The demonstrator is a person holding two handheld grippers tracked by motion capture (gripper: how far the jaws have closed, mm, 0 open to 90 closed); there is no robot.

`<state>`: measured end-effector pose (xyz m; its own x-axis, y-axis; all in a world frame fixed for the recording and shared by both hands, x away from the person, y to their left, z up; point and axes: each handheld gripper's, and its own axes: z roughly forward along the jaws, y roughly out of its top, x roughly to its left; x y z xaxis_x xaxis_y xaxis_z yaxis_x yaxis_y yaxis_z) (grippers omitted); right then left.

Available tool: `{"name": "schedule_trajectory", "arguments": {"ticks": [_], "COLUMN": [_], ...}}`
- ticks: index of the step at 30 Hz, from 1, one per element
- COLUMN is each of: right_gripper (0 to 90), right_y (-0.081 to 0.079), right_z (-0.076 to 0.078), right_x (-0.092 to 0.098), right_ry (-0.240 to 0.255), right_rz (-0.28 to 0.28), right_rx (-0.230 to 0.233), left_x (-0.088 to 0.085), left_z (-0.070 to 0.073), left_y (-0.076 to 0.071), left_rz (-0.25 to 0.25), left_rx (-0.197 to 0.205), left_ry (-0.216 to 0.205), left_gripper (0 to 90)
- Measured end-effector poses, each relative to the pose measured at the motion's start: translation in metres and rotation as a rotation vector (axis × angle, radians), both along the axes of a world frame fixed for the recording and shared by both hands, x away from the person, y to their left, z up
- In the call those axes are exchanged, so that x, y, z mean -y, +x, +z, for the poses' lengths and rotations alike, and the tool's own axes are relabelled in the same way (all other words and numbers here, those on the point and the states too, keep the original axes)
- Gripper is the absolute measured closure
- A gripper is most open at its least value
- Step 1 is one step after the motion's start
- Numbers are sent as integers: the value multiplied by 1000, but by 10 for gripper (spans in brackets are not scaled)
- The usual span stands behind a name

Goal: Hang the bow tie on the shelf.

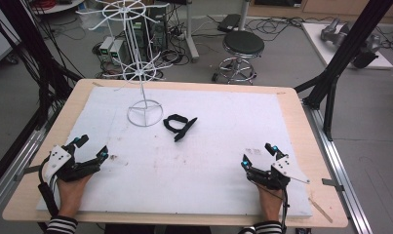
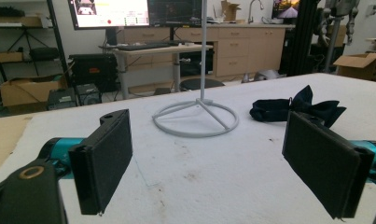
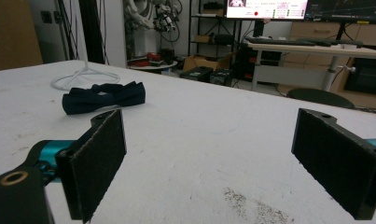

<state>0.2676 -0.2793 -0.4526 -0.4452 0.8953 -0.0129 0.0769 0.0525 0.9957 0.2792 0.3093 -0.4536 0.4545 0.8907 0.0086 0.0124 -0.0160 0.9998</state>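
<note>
A dark navy bow tie (image 1: pixel 178 125) lies on the white mat near the table's middle, just right of the white wire stand's ring base (image 1: pixel 145 114). In the left gripper view the bow tie (image 2: pixel 295 110) sits beyond the right jaw and the ring base (image 2: pixel 196 118) is straight ahead. In the right gripper view the bow tie (image 3: pixel 104 96) lies far left. My left gripper (image 1: pixel 91 148) rests at the mat's left front, open and holding nothing. At the right front my right gripper (image 1: pixel 258 154) is open too, with only bare mat between its jaws.
The white mat (image 1: pixel 194 161) covers most of the wooden table (image 1: pixel 23 190). The tall wire stand (image 1: pixel 135 44) rises from its ring base at the back. A stool (image 1: pixel 243 46) and cables stand on the floor behind the table. A black frame post (image 1: pixel 340 58) is at the right.
</note>
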Motion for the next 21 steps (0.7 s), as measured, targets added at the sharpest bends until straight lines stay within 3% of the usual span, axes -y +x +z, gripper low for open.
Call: {"name": "schedule_trajectory", "arguments": {"ticks": [21], "right_gripper": [91], "right_y": [1], "right_z": [0], "right_x": [0], "right_ry": [-3], "right_rz": [-1], "right_rx": [1], "left_x": [2], "left_z": [1], "left_y": [2], "left_rz": [0], "left_rx": [-21], "left_ry": [15], "left_gripper": [163]}}
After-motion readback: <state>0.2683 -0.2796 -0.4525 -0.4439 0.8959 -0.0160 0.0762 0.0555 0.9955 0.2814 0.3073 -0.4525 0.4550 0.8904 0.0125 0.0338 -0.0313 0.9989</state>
